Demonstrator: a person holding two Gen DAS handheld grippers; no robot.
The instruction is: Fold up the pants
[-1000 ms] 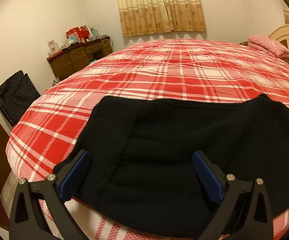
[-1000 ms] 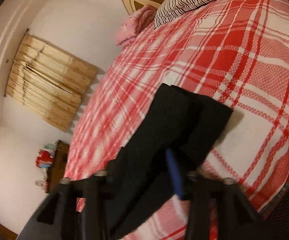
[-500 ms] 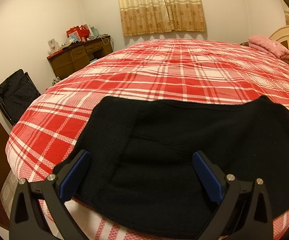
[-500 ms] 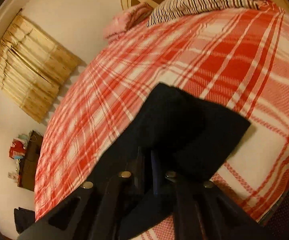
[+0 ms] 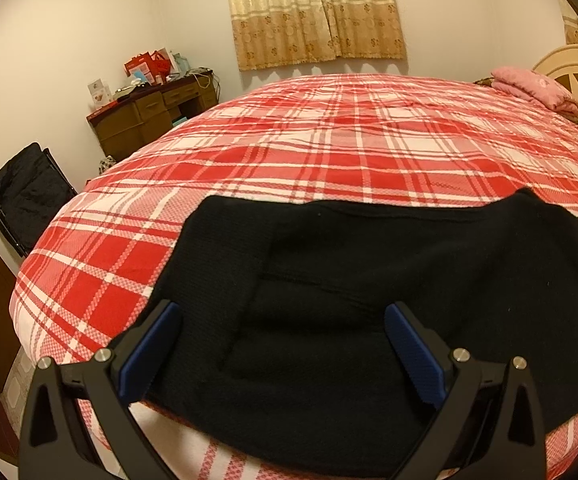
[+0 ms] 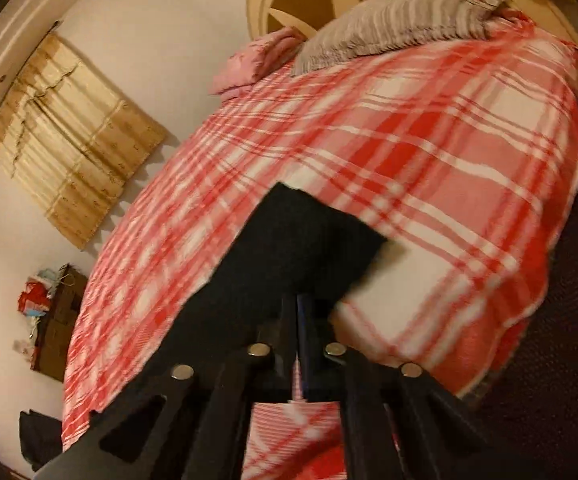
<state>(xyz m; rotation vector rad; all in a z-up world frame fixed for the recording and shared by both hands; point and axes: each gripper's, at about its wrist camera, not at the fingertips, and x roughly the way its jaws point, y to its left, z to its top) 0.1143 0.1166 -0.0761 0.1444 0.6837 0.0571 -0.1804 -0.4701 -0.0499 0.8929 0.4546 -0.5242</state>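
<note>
Black pants (image 5: 369, 280) lie across the near edge of a bed with a red and white plaid cover (image 5: 349, 152). My left gripper (image 5: 281, 344) is open, its blue-padded fingers spread over the waist end of the pants, holding nothing. In the right wrist view my right gripper (image 6: 298, 312) is shut on the leg end of the black pants (image 6: 289, 248), which rises from the cover (image 6: 429, 160) toward the jaws. The view is blurred.
A wooden desk (image 5: 153, 116) with red bags stands at the far left wall. A black folding chair (image 5: 25, 196) is beside the bed. Pink bedding (image 5: 533, 88) and a striped pillow (image 6: 389, 24) lie by the headboard. Curtains (image 5: 313, 12) hang behind.
My right gripper has closed on the leg end of the pants and lifted it, with the view swinging. My left gripper has stayed still and open.
</note>
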